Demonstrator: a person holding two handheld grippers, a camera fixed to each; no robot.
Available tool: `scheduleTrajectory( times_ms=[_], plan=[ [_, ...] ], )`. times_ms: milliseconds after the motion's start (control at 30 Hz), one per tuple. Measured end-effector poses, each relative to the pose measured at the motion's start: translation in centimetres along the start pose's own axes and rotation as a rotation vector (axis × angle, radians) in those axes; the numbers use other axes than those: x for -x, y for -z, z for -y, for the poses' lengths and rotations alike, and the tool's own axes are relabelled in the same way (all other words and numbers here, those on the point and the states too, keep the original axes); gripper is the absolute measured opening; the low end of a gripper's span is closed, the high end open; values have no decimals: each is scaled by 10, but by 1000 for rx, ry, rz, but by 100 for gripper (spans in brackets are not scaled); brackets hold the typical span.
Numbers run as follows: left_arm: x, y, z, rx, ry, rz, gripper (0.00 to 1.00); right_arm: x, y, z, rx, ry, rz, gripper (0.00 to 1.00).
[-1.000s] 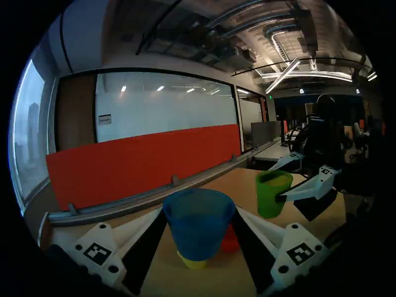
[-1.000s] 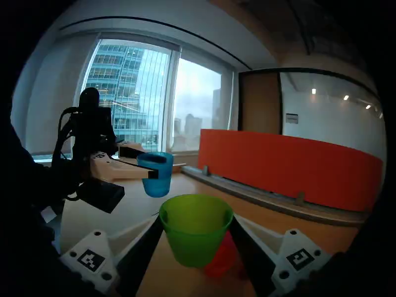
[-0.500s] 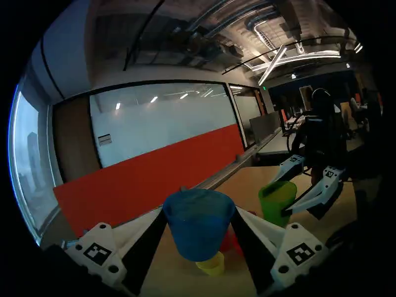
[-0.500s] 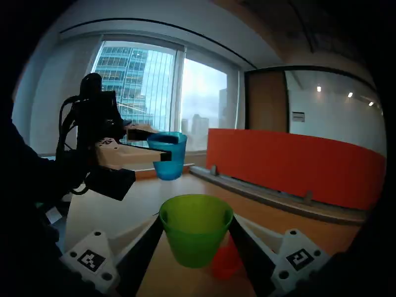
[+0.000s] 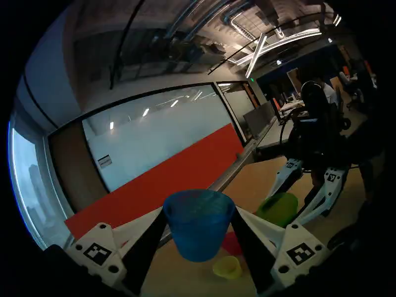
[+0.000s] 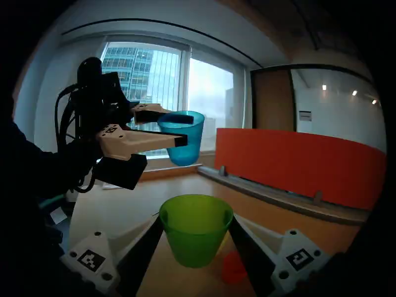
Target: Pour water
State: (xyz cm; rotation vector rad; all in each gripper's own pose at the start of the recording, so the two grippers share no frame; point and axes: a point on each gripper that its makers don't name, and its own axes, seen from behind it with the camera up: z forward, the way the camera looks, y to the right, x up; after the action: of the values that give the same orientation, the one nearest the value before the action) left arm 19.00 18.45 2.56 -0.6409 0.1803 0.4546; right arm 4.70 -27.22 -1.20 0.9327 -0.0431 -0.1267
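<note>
Jaws of left gripper [image 5: 199, 214] closed on blue cup [image 5: 198, 236], bottom centre of left gripper view. Right gripper [image 6: 196, 215] jaws clamp green cup [image 6: 195, 242], bottom centre of right gripper view. Contents of both cups: cannot tell. Blue cup in right gripper view: upper left of centre, clear of table [image 6: 123, 208], higher in frame than green cup, mouth up, long axis near vertical, slight lean. Green cup mouth up. Red cup [image 6: 232, 267], yellow cup [image 5: 227, 267] on table, near bottom edge. Orange panel [image 6: 307, 158] at right.

Wooden table [image 6: 114, 213]: red cup [image 6: 233, 267] and yellow cup [image 5: 227, 267] upon it; orange panel [image 6: 297, 163] along its far edge; window [image 6: 210, 99] beyond it.
</note>
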Motion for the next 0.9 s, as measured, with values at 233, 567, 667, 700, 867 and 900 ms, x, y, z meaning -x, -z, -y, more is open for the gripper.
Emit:
scheduleTrajectory(
  times_ms=[233, 567, 667, 700, 867, 900],
  plan=[
    [-15, -1, 0, 0, -76, -9, 87, -1, -7, 6, -14, -2, -4, 91],
    [-28, -1, -1, -1, -139, -11, 87, -4, -15, 15, -38, -2, -9, 91],
    [-31, -2, -1, -3, -160, -11, 87, -5, -18, 18, -44, -2, -10, 91],
    [-32, -2, -1, -4, -168, -11, 87, -5, -19, 18, -47, -2, -10, 91],
    [-35, -2, -1, -13, -209, -7, 87, -6, -21, 21, -53, 0, -12, 91],
    [-36, -2, -1, -15, -218, -6, 87, -6, -22, 21, -55, -1, -12, 91]
  ],
)
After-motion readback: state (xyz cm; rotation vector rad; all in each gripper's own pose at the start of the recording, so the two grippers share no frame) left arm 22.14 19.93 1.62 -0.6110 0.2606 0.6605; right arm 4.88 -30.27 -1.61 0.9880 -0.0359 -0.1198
